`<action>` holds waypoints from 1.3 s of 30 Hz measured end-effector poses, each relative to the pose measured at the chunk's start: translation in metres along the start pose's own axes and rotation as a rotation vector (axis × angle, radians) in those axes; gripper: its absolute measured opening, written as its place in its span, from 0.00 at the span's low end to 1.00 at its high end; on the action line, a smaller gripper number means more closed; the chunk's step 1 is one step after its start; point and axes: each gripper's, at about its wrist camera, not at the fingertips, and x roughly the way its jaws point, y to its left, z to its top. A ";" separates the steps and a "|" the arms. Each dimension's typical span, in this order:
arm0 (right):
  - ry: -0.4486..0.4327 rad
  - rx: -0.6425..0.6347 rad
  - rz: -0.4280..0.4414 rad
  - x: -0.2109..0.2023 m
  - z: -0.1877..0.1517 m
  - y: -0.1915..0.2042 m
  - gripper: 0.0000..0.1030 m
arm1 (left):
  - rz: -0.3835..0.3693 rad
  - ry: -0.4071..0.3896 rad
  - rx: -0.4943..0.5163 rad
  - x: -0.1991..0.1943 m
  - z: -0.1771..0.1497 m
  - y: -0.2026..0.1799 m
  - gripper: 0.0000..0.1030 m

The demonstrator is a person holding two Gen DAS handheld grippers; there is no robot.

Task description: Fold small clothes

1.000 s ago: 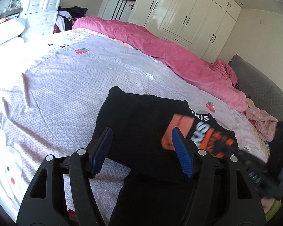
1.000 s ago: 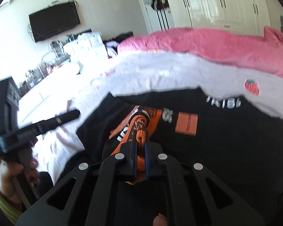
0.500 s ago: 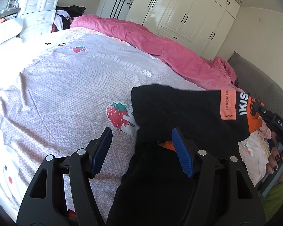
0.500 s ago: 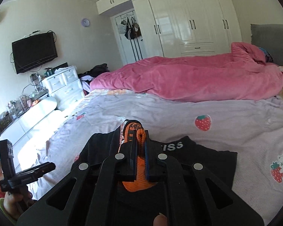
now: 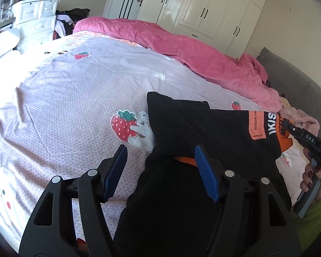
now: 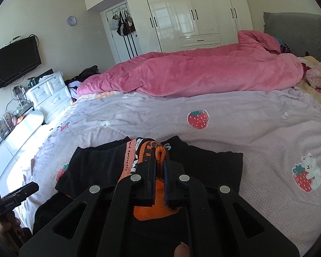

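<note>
1. The right claw (image 6: 159, 171) is clenched on a bunched orange cuff of the black sweatshirt (image 6: 205, 167), lifting that part above the rest of the garment
2. The left claw (image 5: 159, 171) is released, its blue ribbed pads (image 5: 205, 171) spread wide; one pad sits over the black cloth, the other over bare sheet, gripping nothing
3. The sweatshirt lies partly folded on the bed; an orange patch (image 5: 256, 124) reads "HERON PR…" with smaller text beneath, and white letters beside it read "IKIS…"
4. The handle of the right tool, seen from the left wrist, carries the letters "DAS" (image 5: 310, 138)
5. The bed is covered by a lilac sheet (image 6: 246, 124) printed with strawberries and small white bears
6. A pink duvet (image 6: 192, 75) is heaped along the far side of the bed
7. Beyond stand white wardrobes (image 6: 192, 17), a white chest of drawers (image 6: 51, 94), a wall-mounted television (image 6: 15, 62) and a round wall clock (image 6: 71, 20)
</note>
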 end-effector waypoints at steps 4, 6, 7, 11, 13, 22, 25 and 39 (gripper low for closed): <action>0.033 0.022 -0.034 0.007 -0.006 -0.010 0.05 | -0.001 0.009 0.009 0.003 -0.002 -0.002 0.56; 0.047 0.020 -0.052 0.011 -0.009 -0.012 0.05 | 0.000 0.012 0.011 0.004 -0.003 -0.003 0.56; 0.056 0.027 -0.054 0.013 -0.011 -0.014 0.06 | 0.000 0.015 0.012 0.005 -0.004 -0.003 0.56; 0.072 0.049 -0.069 0.016 -0.017 -0.020 0.14 | 0.001 0.021 0.015 0.007 -0.005 -0.002 0.56; 0.067 0.057 -0.079 0.015 -0.017 -0.025 0.26 | 0.003 0.024 0.015 0.008 -0.006 -0.003 0.56; 0.110 0.076 -0.068 0.008 -0.025 -0.044 0.30 | -0.009 0.018 0.036 0.011 -0.001 -0.013 0.35; 0.138 0.075 -0.064 0.008 -0.032 -0.050 0.30 | -0.035 0.020 0.053 0.016 0.007 -0.024 0.14; 0.313 0.132 -0.006 0.046 -0.060 -0.054 0.41 | -0.049 0.167 0.067 0.086 -0.001 -0.024 0.07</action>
